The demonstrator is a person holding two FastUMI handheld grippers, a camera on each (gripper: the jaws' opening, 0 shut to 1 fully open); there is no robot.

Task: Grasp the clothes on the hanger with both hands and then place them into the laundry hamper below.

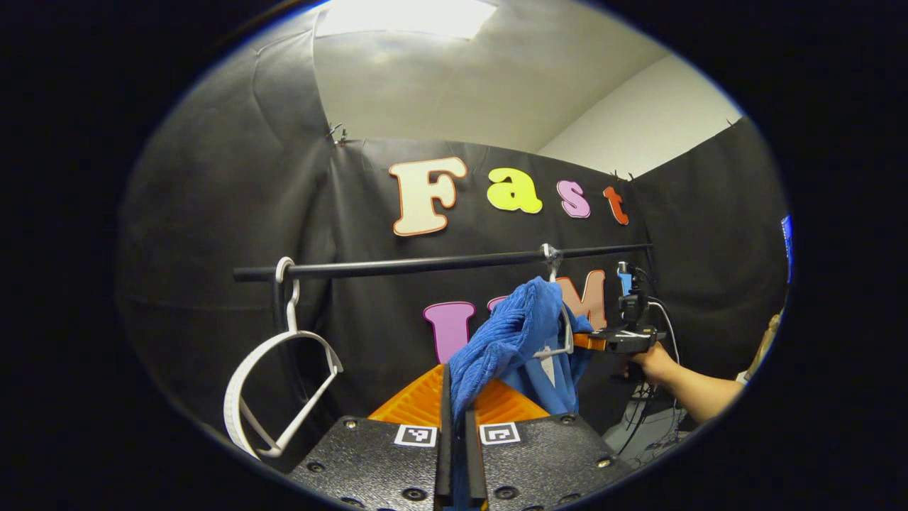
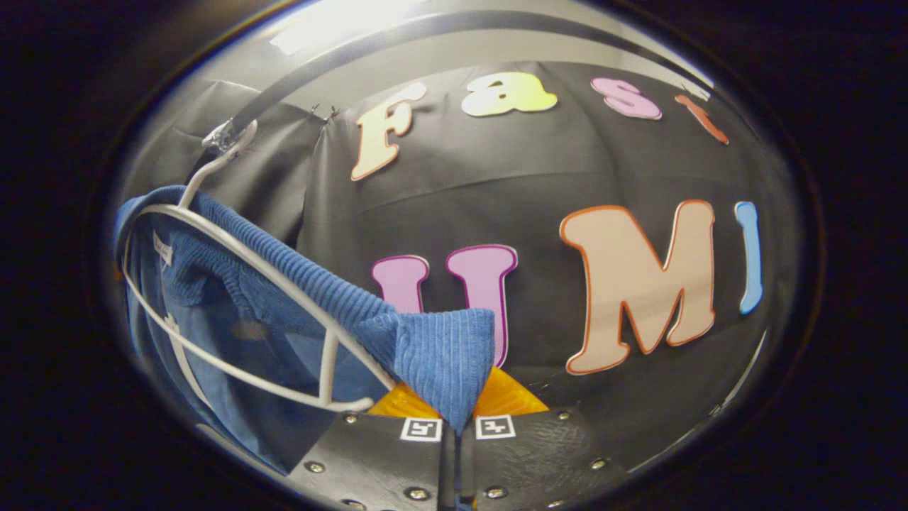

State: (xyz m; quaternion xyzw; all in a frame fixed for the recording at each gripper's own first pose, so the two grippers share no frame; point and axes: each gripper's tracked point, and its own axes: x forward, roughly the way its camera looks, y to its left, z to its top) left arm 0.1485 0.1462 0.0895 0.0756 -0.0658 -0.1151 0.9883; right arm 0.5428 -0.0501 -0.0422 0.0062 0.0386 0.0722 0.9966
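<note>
While the blue garment (image 1: pixel 514 333) hangs on its white hanger (image 2: pixel 234 248) from the rail (image 1: pixel 440 264), left tongs (image 1: pixel 455 426) and right tongs (image 2: pixel 454 443) each clamp its cloth; an empty hanger (image 1: pixel 280 383) hangs nearby

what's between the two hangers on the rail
In the left gripper view, bare black rail runs between the empty white hanger and the hanger holding the blue garment.
</note>
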